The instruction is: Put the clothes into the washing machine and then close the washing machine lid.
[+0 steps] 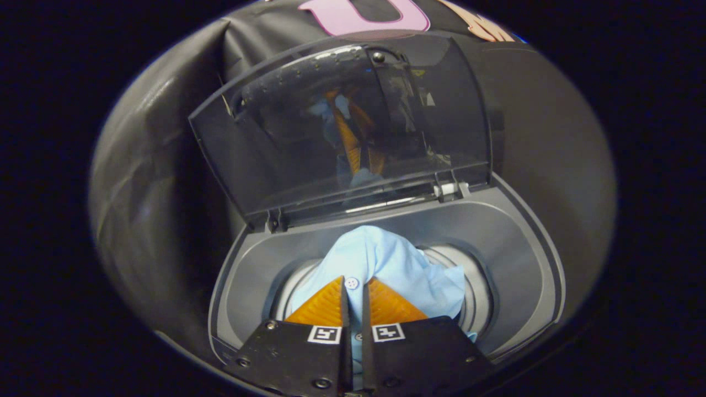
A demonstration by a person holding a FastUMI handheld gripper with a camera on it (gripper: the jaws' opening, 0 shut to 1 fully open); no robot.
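Between the fingers, pinched by nearly closed jaws, a shirt [386, 264] hangs over the drum [474, 286], held there to drop in. The gripper [353, 284] hovers above the washer [513, 231]; beyond, its lid [287, 143] stands open, leaving the mouth free.

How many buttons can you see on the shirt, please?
2: one button just ahead of the claw, which is shut on the shirt; another lower, between the fingers. Folds may hide more.
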